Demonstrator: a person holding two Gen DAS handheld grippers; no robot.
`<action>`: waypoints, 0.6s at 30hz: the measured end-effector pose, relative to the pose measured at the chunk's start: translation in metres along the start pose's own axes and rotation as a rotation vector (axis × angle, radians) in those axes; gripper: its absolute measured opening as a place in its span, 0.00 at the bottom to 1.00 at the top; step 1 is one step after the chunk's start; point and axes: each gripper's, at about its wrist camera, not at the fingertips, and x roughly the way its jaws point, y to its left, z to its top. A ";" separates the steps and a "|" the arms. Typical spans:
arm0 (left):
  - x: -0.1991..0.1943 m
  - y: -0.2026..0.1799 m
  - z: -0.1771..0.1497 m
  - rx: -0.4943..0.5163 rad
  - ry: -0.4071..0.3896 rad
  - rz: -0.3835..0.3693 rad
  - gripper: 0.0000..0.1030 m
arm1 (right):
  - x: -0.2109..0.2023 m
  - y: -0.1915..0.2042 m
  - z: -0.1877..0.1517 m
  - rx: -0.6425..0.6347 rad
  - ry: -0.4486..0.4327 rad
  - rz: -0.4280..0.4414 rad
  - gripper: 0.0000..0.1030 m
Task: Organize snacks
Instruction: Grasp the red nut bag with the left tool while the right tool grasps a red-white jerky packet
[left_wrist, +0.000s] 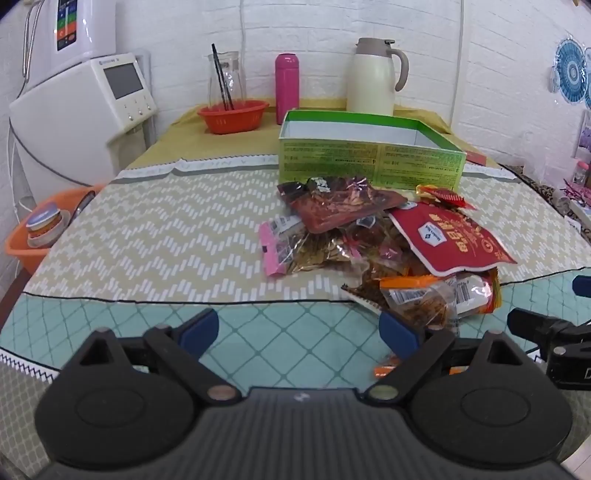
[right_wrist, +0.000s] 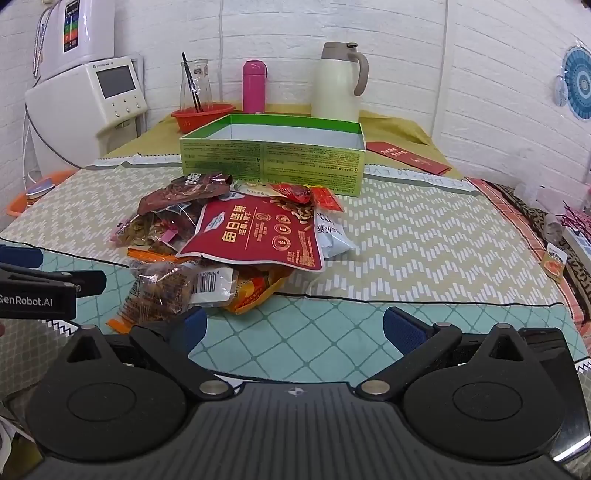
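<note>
A heap of snack packets (left_wrist: 388, 251) (right_wrist: 221, 251) lies on the patterned tablecloth. A big red nut bag (left_wrist: 450, 240) (right_wrist: 258, 236) lies on top, with a dark brown packet (left_wrist: 343, 206) (right_wrist: 184, 194) behind it and an orange-edged clear packet (left_wrist: 417, 299) (right_wrist: 162, 291) at the front. An open green box (left_wrist: 369, 162) (right_wrist: 273, 162), empty as far as I see, stands just behind the heap. My left gripper (left_wrist: 299, 328) is open and empty, low over the cloth left of the heap. My right gripper (right_wrist: 295, 325) is open and empty, right of the heap.
At the back stand an orange basket (left_wrist: 232, 114) (right_wrist: 203, 114), a glass jug (left_wrist: 225, 77), a pink bottle (left_wrist: 287, 86) (right_wrist: 254, 86) and a cream thermos jug (left_wrist: 373, 77) (right_wrist: 338, 83). A red envelope (right_wrist: 406, 157) lies right of the box. A white appliance (left_wrist: 81, 110) stands at left.
</note>
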 end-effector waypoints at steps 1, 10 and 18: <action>0.000 0.002 0.005 -0.005 -0.006 -0.017 0.89 | 0.000 -0.001 0.003 -0.004 -0.016 0.019 1.00; 0.031 -0.013 0.056 -0.051 0.053 -0.346 0.89 | 0.022 -0.028 0.031 0.054 -0.102 0.196 1.00; 0.077 -0.036 0.067 0.001 0.202 -0.437 0.55 | 0.046 -0.044 0.030 0.070 -0.016 0.258 1.00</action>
